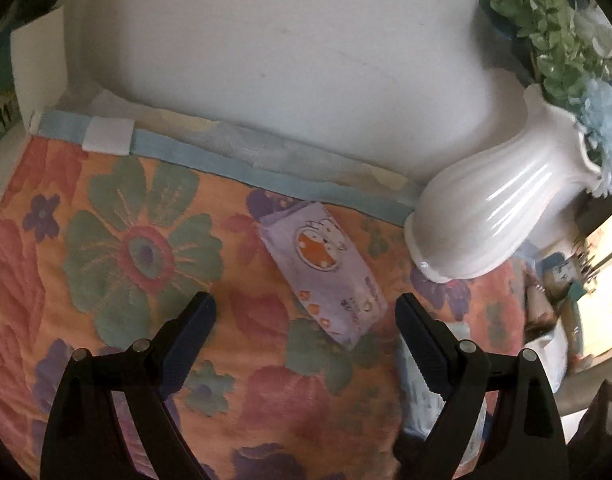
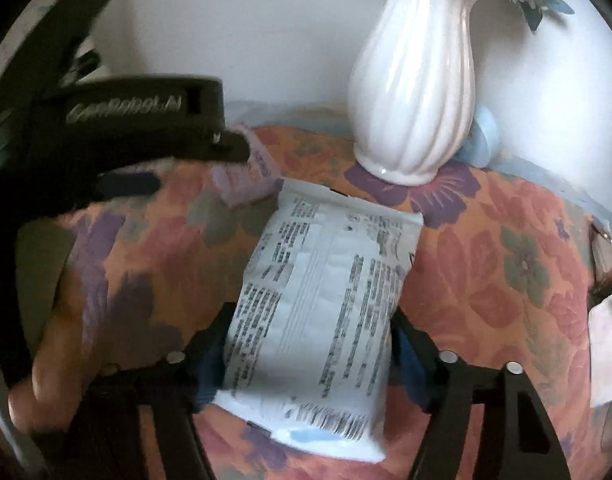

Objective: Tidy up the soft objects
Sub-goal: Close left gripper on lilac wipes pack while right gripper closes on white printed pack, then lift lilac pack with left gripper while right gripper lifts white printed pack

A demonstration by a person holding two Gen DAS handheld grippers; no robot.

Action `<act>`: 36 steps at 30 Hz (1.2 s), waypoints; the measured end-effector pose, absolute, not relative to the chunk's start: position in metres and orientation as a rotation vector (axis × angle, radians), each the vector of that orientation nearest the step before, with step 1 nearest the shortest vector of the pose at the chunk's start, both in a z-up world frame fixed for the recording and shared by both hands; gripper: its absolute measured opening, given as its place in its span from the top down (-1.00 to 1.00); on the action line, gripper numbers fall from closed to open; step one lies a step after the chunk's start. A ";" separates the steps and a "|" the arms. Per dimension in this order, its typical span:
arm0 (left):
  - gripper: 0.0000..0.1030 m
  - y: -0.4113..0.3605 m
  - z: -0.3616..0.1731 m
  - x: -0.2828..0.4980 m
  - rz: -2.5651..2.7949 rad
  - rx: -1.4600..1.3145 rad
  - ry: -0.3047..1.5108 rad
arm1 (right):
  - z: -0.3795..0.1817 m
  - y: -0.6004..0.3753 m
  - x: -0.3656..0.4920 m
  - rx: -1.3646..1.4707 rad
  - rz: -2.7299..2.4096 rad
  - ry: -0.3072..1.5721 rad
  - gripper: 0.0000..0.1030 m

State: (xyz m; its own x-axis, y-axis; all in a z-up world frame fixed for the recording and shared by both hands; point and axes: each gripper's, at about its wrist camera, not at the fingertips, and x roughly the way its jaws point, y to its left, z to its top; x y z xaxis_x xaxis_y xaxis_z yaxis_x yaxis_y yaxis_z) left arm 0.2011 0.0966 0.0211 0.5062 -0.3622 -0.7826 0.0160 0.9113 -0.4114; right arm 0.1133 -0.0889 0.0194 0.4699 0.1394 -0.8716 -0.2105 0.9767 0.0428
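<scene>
Right wrist view: right tongs (image 2: 310, 356) half-spread, pinching white printed packet (image 2: 326, 292); left tongs (image 1: 306, 320) wide, empty.

Floral orange cloth, pale packs, white vase

The cloth (image 1: 118, 208) is orange with green, red and purple flowers and a light-blue border; the small pack (image 1: 326, 272) is lilac with an orange-and-white cartoon; the large pack (image 2: 326, 300) is white with dark print; the ribbed vase (image 1: 486, 216) is glossy white.
</scene>
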 end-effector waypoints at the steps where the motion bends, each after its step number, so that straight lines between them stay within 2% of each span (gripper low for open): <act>1: -0.76 0.096 0.022 0.201 -0.243 -0.404 1.021 | 0.020 -0.098 0.110 -0.073 0.217 1.064 -0.22; 6: -0.77 0.083 0.022 0.209 -0.160 -0.511 1.018 | 0.018 -0.138 0.096 0.014 0.283 1.029 -0.22; 9: -0.73 0.064 0.022 0.218 -0.076 -0.417 1.015 | 0.017 -0.143 0.098 0.056 0.317 1.024 -0.37; 11: -0.14 0.047 0.022 0.219 -0.015 -0.279 0.997 | 0.017 -0.139 0.097 0.046 0.341 1.026 -0.63; 12: 0.05 0.040 0.021 0.218 0.010 -0.208 0.995 | 0.014 -0.130 0.097 0.029 0.337 1.031 -0.75; 15: 0.20 0.043 0.023 0.206 -0.036 -0.222 0.988 | 0.013 -0.114 0.096 -0.038 0.271 1.031 -0.75; 17: 0.20 0.050 0.026 0.192 -0.069 -0.260 0.994 | 0.012 -0.112 0.097 -0.064 0.219 1.026 -0.58; 18: 0.23 0.053 0.027 0.183 -0.090 -0.274 0.996 | 0.012 -0.112 0.095 -0.061 0.210 1.012 -0.30; 19: 0.23 0.056 0.029 0.171 -0.106 -0.278 0.999 | 0.013 -0.114 0.094 -0.052 0.215 1.000 -0.21; 25: 0.23 0.056 0.031 0.097 -0.166 -0.295 1.015 | 0.020 -0.122 0.079 -0.046 0.198 0.990 -0.15; 36: 0.23 0.026 0.041 -0.010 -0.416 -0.196 0.968 | 0.019 -0.147 -0.008 -0.024 0.162 1.016 -0.16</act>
